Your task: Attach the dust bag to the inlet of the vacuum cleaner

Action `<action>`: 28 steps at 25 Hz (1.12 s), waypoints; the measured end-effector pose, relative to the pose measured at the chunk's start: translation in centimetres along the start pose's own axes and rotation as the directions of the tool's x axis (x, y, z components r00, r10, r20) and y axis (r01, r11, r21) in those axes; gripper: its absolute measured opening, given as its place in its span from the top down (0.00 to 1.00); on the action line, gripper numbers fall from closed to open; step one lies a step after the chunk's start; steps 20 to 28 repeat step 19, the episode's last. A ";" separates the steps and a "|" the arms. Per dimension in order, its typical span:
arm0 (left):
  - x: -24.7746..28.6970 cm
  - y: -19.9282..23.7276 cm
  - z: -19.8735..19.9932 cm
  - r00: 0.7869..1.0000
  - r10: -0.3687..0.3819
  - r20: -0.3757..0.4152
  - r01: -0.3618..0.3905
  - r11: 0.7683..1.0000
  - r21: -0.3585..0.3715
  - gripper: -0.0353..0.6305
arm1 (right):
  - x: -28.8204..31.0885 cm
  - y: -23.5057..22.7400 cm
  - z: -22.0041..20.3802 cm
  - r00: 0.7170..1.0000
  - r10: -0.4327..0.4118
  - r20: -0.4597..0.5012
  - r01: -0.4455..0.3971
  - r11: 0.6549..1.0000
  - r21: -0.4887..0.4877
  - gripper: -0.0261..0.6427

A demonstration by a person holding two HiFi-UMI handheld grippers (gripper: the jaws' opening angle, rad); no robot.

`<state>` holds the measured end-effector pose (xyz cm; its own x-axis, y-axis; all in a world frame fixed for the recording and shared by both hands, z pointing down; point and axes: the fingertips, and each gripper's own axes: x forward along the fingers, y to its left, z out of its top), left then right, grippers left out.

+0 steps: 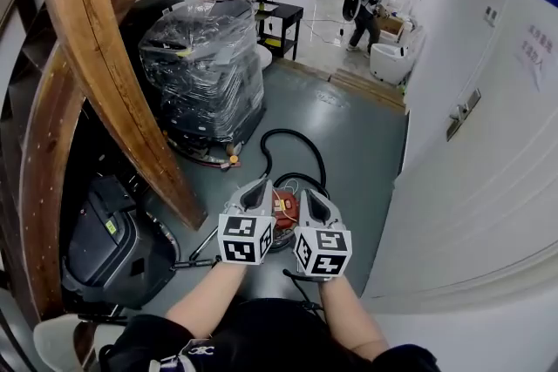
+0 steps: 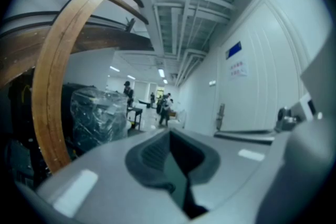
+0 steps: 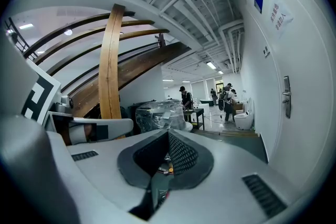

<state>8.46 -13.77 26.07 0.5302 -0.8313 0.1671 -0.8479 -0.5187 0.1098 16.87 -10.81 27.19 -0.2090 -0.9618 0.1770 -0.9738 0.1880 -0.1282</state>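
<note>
Left gripper [image 1: 259, 190]: jaws pressed together, nothing between them. Right gripper [image 1: 312, 196]: same, jaws closed tight, empty. Both held side by side, near each other, above grey floor [image 1: 357, 144]. Vacuum cleaner [image 1: 285, 209] on floor just past them, orange body showing in gap between the two; mostly hidden, contents cannot tell. Black hose [image 1: 296, 139] loops out beyond it. Plastic-wrapped machine [image 1: 205, 65] farther back, left. Wooden arch [image 1: 105, 74] beside it.
</note>
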 end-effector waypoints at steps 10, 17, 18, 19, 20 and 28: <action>0.9 0.5 -1.2 0.999 -0.028 -0.031 0.027 0.999 -0.024 0.95 | 1.0 0.0 -1.3 0.999 -0.007 -0.034 0.007 1.000 0.013 0.97; 1.3 2.0 -0.3 1.000 -0.011 -0.015 0.011 1.000 -0.022 0.95 | 2.2 0.9 0.3 1.000 0.008 0.014 -0.008 1.000 0.002 0.97; 1.3 2.2 -0.1 1.000 -0.009 -0.011 0.009 1.000 -0.021 0.95 | 2.4 1.0 0.5 1.000 0.011 0.023 -0.011 1.000 -0.003 0.97; 1.4 2.5 0.1 1.000 -0.007 -0.007 0.007 1.000 -0.020 0.95 | 2.7 1.2 0.8 0.999 0.014 0.031 -0.013 1.000 -0.009 0.97; 1.4 2.5 0.1 1.000 -0.007 -0.007 0.007 1.000 -0.020 0.95 | 2.7 1.2 0.8 0.999 0.014 0.031 -0.013 1.000 -0.009 0.97; 1.4 2.5 0.1 1.000 -0.007 -0.007 0.007 1.000 -0.020 0.95 | 2.7 1.2 0.8 0.999 0.014 0.031 -0.013 1.000 -0.009 0.97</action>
